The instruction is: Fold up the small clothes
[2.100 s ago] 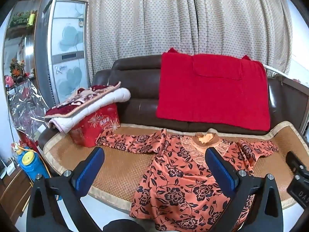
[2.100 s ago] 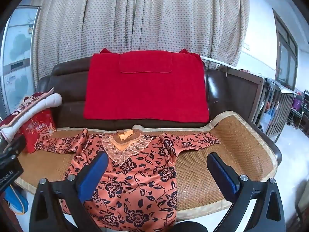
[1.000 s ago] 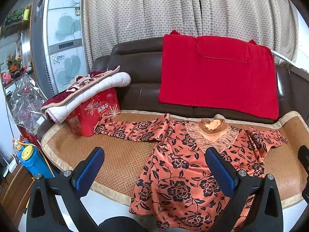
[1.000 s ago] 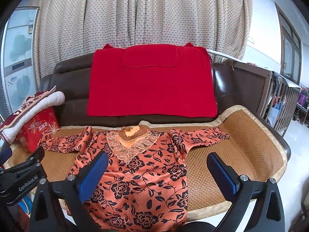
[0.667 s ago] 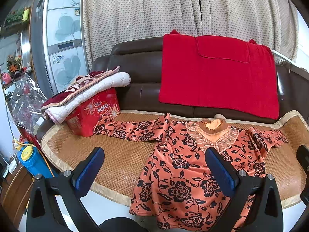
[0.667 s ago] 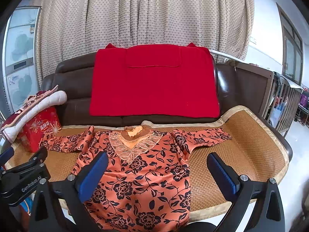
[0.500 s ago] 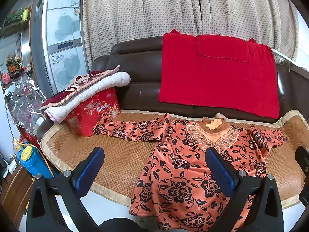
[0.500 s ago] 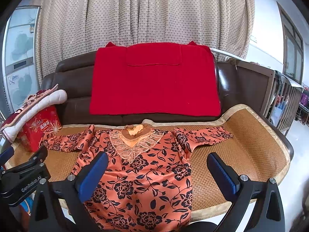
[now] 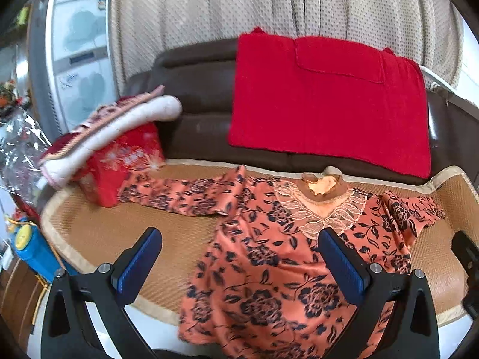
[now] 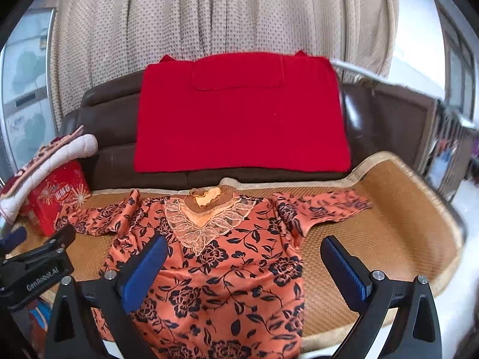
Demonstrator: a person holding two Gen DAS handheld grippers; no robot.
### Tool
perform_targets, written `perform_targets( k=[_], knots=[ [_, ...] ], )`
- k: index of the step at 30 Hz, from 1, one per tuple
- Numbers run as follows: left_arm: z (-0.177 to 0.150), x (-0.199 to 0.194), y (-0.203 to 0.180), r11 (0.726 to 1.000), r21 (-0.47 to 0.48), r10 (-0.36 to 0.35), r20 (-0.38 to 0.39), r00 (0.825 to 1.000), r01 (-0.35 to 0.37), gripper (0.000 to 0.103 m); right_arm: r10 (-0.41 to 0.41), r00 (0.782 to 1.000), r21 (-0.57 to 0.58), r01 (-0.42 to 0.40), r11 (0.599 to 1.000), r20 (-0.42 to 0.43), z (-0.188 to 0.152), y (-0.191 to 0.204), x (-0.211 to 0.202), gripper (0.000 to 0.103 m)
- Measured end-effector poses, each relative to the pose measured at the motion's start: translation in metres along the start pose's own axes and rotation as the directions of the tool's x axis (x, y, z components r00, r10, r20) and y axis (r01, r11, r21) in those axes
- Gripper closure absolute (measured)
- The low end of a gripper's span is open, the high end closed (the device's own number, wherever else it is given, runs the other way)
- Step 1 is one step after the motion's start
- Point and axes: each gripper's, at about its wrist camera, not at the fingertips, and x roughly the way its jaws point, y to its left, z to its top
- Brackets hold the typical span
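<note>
Orange floral long-sleeved blouse (image 10: 215,269) lies flat across the woven straw mat (image 10: 374,239) on the brown leather sofa (image 9: 197,95), hem spilling over the mat's front edge. Left gripper (image 9: 239,257) hovers level above it, jaws spread wide, empty. Right gripper (image 10: 244,264) likewise, released, over the blouse's right half.

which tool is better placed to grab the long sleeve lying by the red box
Left, probably. The left tool is open and faces that long sleeve beside the red box. The right tool is centred over the floral blouse, farther from that sleeve.
</note>
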Motion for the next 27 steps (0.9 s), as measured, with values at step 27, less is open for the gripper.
perform_targets(
  k=[27],
  knots=[
    [-0.005,0.232,-0.082,0.988,0.153,0.039,-0.149,0.988,-0.016,0.000,-0.032,0.999,0.869,0.011,0.495,0.006,-0.009,-0.372,0.297,0.029]
  ],
)
